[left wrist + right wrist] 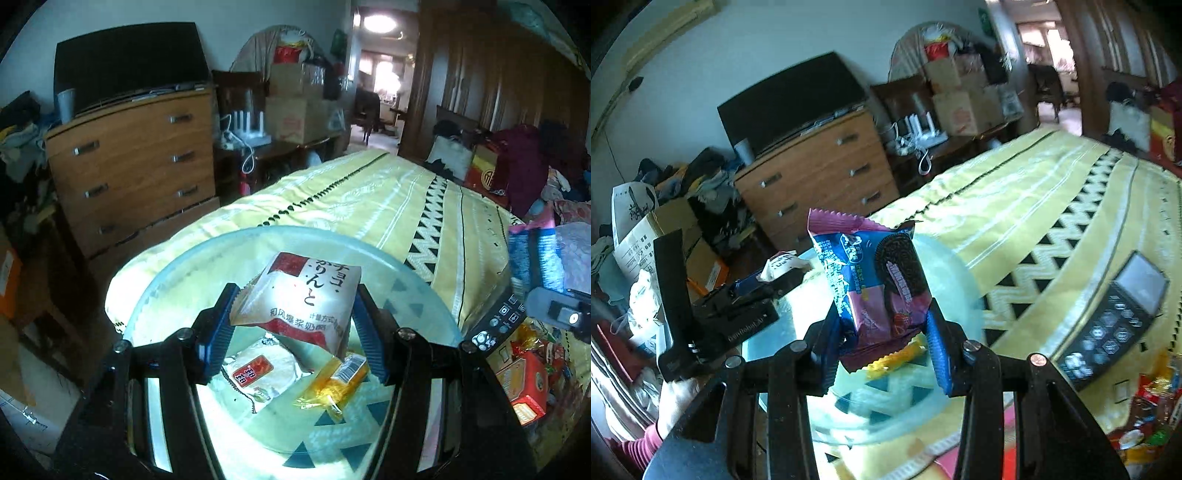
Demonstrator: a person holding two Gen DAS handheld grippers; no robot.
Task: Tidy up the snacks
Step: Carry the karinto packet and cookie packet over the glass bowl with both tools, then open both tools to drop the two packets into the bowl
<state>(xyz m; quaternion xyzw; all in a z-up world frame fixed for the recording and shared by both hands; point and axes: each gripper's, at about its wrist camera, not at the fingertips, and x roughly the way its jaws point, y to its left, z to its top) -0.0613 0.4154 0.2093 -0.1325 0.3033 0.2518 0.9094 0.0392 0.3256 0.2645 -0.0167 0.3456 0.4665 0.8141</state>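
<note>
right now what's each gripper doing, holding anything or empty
left gripper: closed on a white and red snack packet, over the clear bowl.
right gripper: closed on a blue and pink cookie packet.

**Both grippers clamped, side by side**

The left gripper (291, 328) points forward and downward, its two blue-padded fingers (218, 332) pressed against the sides of a white packet (303, 295) held upright between them. From the right wrist view, the same gripper shows at the left, black-bodied, gripped from below by the person's left hand (677, 400) with a pink ribbed sleeve (639, 448) at the wrist.

The right gripper (884, 349) also tilts forward and down. Its blue pads (938, 350) squeeze the lower part of a blue-and-pink cookie packet (875, 280), which stands up between the fingers. The right gripper sits just right of the left one.
</note>
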